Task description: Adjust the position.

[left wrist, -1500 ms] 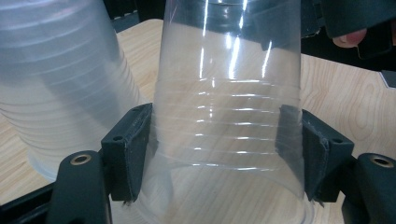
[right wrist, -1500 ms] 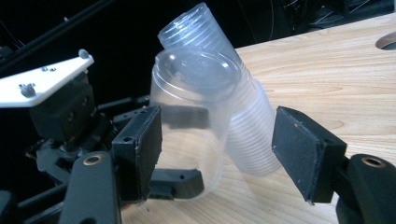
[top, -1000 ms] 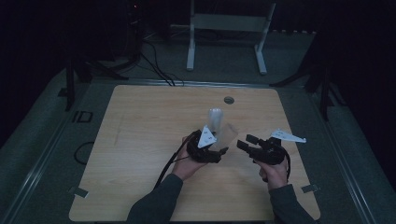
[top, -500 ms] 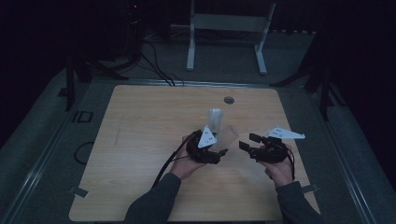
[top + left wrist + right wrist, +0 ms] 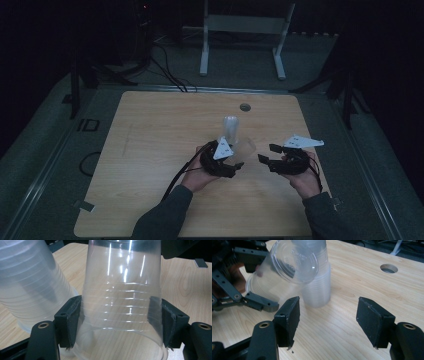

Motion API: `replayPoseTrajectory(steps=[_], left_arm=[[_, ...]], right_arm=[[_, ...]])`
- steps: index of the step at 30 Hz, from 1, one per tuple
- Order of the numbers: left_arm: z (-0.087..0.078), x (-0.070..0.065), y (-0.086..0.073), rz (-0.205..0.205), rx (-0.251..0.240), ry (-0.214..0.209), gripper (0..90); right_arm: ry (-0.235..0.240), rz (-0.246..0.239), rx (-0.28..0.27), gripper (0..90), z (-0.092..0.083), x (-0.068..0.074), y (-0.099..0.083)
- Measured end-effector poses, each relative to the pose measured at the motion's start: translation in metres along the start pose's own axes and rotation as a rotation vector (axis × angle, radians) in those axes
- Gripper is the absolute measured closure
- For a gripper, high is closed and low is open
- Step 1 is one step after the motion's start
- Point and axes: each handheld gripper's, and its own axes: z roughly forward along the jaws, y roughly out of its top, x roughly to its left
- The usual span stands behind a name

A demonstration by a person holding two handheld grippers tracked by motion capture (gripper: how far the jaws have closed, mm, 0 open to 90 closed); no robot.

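clear cup [image 5: 120, 302] (tilted), beside cup stack [image 5: 317, 285]

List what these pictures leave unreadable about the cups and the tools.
- Stack of cups: its count; the rims blur together in the right gripper view and are too small in the high view.
- Held cup: its base and rim are cut off in the left gripper view.
- Right tool: its jaws are dark and small in the high view.

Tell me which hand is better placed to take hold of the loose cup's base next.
Right. The right hand-held gripper is open with nothing between its pads, facing the base of the clear cup. The left hand-held gripper is already shut on that cup beside the cup stack.
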Motion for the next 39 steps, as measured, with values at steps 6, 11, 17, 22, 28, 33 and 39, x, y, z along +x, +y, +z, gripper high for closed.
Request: replayPoseTrajectory(steps=[6, 11, 17, 22, 28, 33, 39], left_arm=[[0.002, -0.001, 0.0, 0.02, 0.023, -0.013, 29.3], [0.003, -0.001, 0.001, 0.038, 0.046, -0.033, 29.3], [0.006, -0.003, 0.002, 0.067, 0.075, -0.05, 29.3], [0.007, -0.002, 0.001, 0.085, 0.1, -0.054, 29.2], [0.006, -0.001, 0.002, 0.09, 0.103, -0.056, 29.2], [0.005, -0.001, 0.002, 0.102, 0.115, -0.058, 29.2], [0.006, -0.001, 0.002, 0.116, 0.124, -0.06, 29.1]], right_arm=[[0.002, -0.045, 0.038, 35.0, -0.002, 0.0, -0.001], [0.011, -0.101, 0.082, 34.6, -0.003, 0.002, 0.001], [0.012, -0.161, 0.122, 34.7, -0.004, 0.004, 0.008], [0.024, -0.202, 0.169, 34.8, -0.003, 0.006, 0.013], [0.032, -0.253, 0.217, 35.0, -0.001, 0.009, 0.019], [0.03, -0.297, 0.261, 34.9, 0.0, 0.011, 0.023], [0.039, -0.326, 0.291, 35.5, 0.0, 0.011, 0.027]])
